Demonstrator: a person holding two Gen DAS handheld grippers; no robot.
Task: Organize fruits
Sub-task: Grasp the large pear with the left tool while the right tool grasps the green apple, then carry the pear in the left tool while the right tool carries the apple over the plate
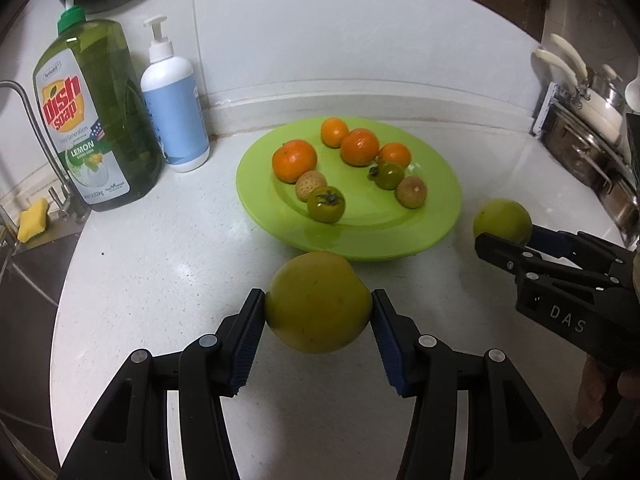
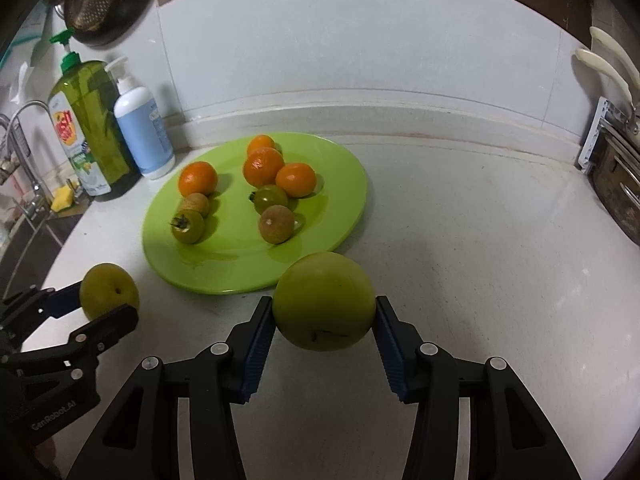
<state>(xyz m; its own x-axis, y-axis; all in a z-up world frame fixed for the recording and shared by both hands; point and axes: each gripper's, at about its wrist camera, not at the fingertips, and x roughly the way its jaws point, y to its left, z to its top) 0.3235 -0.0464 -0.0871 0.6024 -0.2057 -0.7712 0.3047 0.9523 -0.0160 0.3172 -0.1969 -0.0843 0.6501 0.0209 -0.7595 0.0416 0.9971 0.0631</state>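
My left gripper [image 1: 318, 300] is shut on a large yellow-green fruit [image 1: 316, 320] just in front of the green plate [image 1: 256, 200], both blue pads pressing its sides. My right gripper [image 2: 324, 305] is shut on a second round yellow-green fruit [image 2: 324, 280] at the plate's [image 2: 160, 256] near right edge. Each gripper also shows in the other's view: the right gripper [image 1: 506, 236] on its fruit [image 1: 500, 216], the left gripper [image 2: 107, 300] on its fruit [image 2: 106, 284]. The plate holds several small oranges [image 1: 294, 160], two green fruits with stems [image 1: 326, 204] and two brownish lychee-like fruits [image 1: 410, 191].
A green dish soap bottle [image 1: 96, 120] and a white pump bottle [image 1: 174, 100] stand at the back left by the tap [image 1: 24, 104] and sink, where a yellow sponge [image 1: 32, 220] lies. Pots and pans [image 1: 592, 120] crowd the right. White counter [image 2: 480, 240] stretches right of the plate.
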